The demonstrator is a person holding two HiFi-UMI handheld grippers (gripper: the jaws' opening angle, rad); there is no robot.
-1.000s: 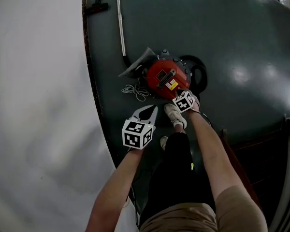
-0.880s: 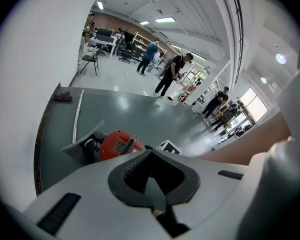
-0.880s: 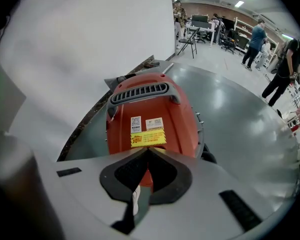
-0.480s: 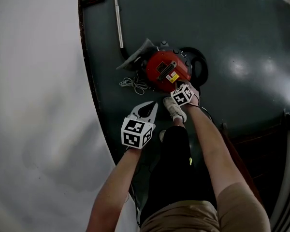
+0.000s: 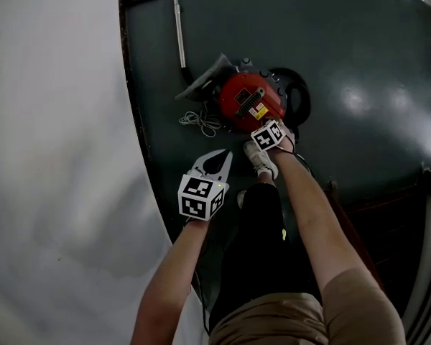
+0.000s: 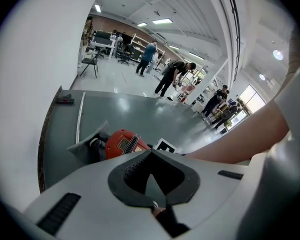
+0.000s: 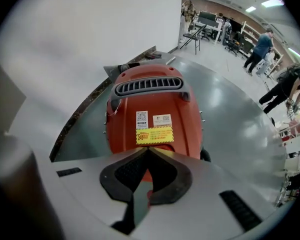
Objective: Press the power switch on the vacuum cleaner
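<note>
The red vacuum cleaner (image 5: 248, 99) lies on the dark floor, with a vent grille and yellow label on top (image 7: 151, 115). My right gripper (image 5: 263, 126) is shut, its tips down against the vacuum's near end just below the label (image 7: 147, 150). No switch shows in any view. My left gripper (image 5: 225, 155) is also shut and empty. It hangs above the floor to the near left of the vacuum (image 6: 121, 143), apart from it.
A metal wand (image 5: 178, 21) and grey nozzle (image 5: 203, 83) extend from the vacuum's far left. A black hose (image 5: 299, 100) curls on its right and a white cord (image 5: 200, 123) lies on its left. My shoe (image 5: 261, 159) stands just behind the right gripper. A white wall (image 5: 50, 157) borders the floor at left.
The right gripper has edged a little nearer to the vacuum's near end. The left gripper has hardly moved.
</note>
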